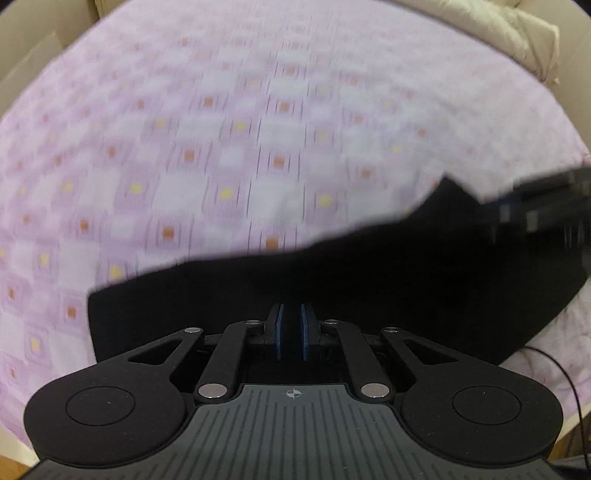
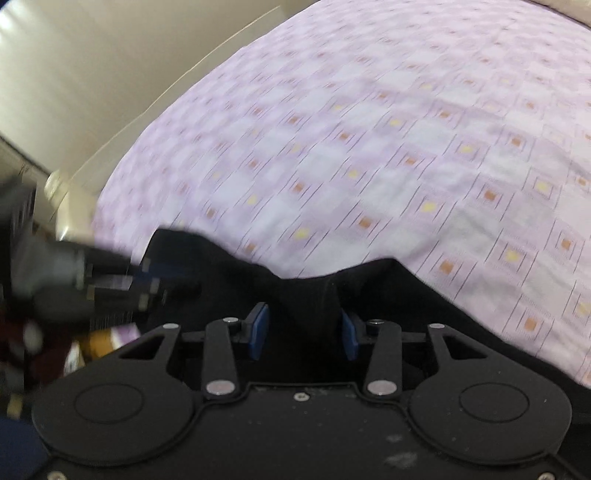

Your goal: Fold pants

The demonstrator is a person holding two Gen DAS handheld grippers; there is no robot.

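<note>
Black pants (image 1: 332,280) lie on a lilac patterned bedsheet (image 1: 240,129). My left gripper (image 1: 291,317) is shut on the pants' near edge, its blue pads (image 1: 279,328) almost together with dark cloth between them. In the right wrist view the pants (image 2: 306,291) bunch up between the blue pads (image 2: 260,326) of my right gripper (image 2: 304,328), whose jaws stand apart around the fold. The right gripper shows blurred at the right of the left wrist view (image 1: 535,210). The left gripper shows blurred at the left of the right wrist view (image 2: 110,284).
A beige pillow or duvet (image 1: 517,33) lies at the far right corner of the bed. A cream wall (image 2: 92,74) and bed frame (image 2: 70,206) run along the left. Clutter (image 2: 55,350) sits on the floor at lower left. A thin black cable (image 1: 565,376) hangs at right.
</note>
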